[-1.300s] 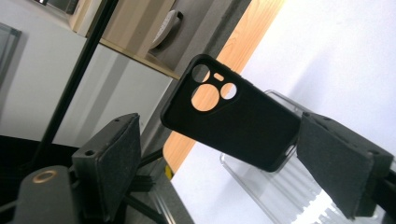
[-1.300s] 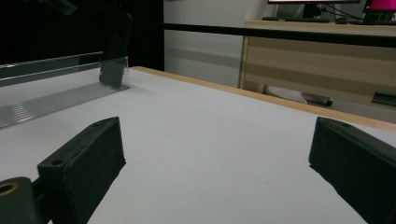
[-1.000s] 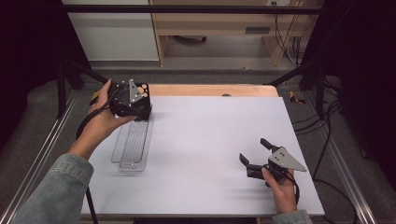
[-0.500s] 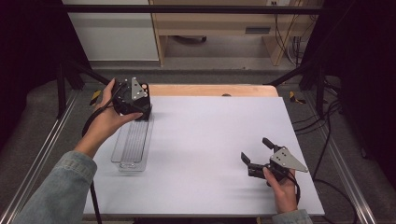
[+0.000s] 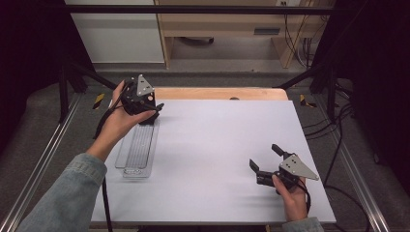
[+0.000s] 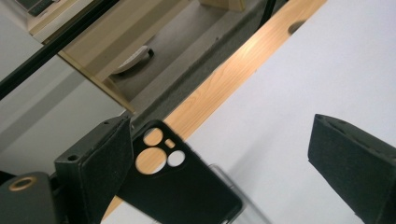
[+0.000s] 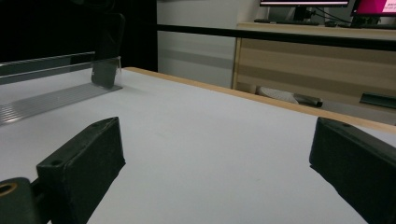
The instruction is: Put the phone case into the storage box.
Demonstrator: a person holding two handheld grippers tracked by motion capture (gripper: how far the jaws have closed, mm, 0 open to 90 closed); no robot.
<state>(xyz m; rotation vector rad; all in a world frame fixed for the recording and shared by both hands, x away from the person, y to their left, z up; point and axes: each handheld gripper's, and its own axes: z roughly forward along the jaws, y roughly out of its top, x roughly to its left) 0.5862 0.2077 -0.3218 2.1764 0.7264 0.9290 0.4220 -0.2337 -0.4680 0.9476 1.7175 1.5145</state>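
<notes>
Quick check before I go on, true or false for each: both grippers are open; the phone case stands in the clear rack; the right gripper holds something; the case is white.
1. Both grippers are open. True: the left gripper and the right gripper each show a wide gap.
2. The phone case stands in the clear rack. True, at its far end.
3. The right gripper holds something. False: nothing lies between its fingers.
4. The case is white. False: it is black.
</notes>
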